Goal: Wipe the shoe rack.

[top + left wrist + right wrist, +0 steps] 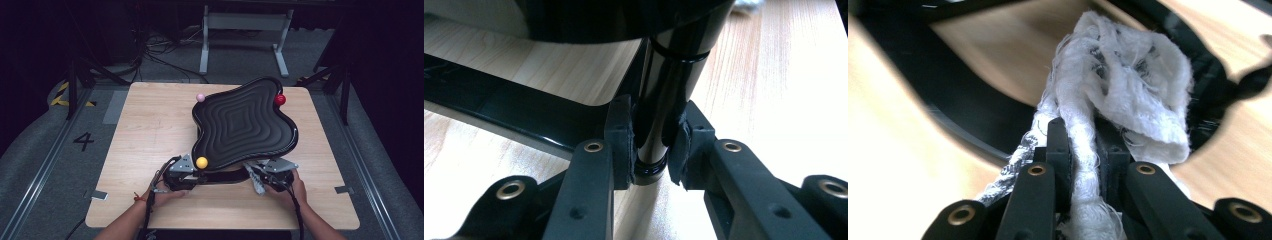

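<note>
Wiping step in hand. Left gripper (651, 150) was clamped on the stand's black post (664, 100), steadying the wavy tray (245, 125) (centre-right of table). Right gripper (1083, 145), at tray's 5 o'clock, pinched a white cloth (1118, 85). Next move likely calls for sweeping cloth across the rim.

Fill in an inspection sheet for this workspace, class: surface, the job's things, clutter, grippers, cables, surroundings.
Surface: light wooden table.
Job's things: black wavy tray on a black stand; its post; white cloth; pink ball, red ball and yellow ball at the tray's rim.
Clutter: nothing seen.
Grippers: left gripper shut on the post; right gripper shut on the cloth.
Cables: one trails from each gripper; more on the floor.
Surroundings: grey floor, white metal frame, floor mark 4.
</note>
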The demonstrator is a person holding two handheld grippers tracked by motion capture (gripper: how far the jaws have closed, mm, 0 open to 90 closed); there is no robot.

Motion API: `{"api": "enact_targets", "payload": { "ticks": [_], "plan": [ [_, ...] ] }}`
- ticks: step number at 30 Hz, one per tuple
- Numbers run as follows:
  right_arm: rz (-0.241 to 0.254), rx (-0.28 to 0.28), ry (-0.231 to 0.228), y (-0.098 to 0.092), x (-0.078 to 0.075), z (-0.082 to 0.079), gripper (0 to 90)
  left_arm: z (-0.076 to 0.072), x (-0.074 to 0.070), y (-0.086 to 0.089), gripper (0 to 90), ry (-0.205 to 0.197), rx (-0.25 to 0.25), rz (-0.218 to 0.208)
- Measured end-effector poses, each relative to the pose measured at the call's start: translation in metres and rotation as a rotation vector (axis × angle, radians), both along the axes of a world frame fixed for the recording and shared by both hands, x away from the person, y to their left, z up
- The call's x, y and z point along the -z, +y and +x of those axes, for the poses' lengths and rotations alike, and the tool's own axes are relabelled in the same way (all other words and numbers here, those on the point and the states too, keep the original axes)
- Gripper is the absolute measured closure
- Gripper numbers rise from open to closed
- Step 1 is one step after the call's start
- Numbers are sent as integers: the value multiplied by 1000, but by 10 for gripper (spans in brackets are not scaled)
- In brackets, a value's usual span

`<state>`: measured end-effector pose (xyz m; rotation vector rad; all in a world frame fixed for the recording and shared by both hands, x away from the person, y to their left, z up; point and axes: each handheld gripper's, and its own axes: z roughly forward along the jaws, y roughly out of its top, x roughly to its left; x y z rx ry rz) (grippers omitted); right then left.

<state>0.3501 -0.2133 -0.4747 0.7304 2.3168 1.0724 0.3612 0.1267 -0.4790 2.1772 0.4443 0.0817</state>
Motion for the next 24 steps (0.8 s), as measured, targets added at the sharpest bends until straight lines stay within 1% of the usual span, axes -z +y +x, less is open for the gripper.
{"api": "enact_targets", "payload": {
  "ticks": [2, 3, 7, 9, 13, 15, 16, 18, 20, 22, 24],
  "plan": [
    [-17, -29, -5, 9, 0, -8, 802, 0, 0, 0, 729, -1, 0, 0],
    [-18, -45, -5, 14, 0, -10, 802, 0, 0, 0, 729, 0, -1, 0],
    [-1, -81, -2, 28, 1, -16, 802, 0, 0, 0, 729, 0, -1, 4],
    [-2, -89, -8, 34, 1, -18, 802, 0, 0, 0, 729, 1, -2, 0],
    [2, -125, -11, 50, 2, -23, 802, -1, 0, 0, 729, 1, -4, 3],
    [8, -141, 2, 59, 2, -26, 800, -1, 0, -1, 730, -4, -6, 3],
    [4, -155, -1, 63, 3, -28, 799, -1, 0, -1, 730, -10, -5, 11],
    [-11, -177, -10, 71, 3, -32, 797, -2, 0, -1, 731, -15, -10, 12],
    [-30, -189, -21, 73, 3, -35, 798, -3, -1, -1, 731, -20, -6, 19],
    [-26, -198, -23, 70, 4, -36, 800, -3, 0, -2, 732, -25, 0, 12],
    [-39, -195, -28, 66, 4, -36, 802, -3, 0, -2, 732, -31, 5, 18]
  ]
}}
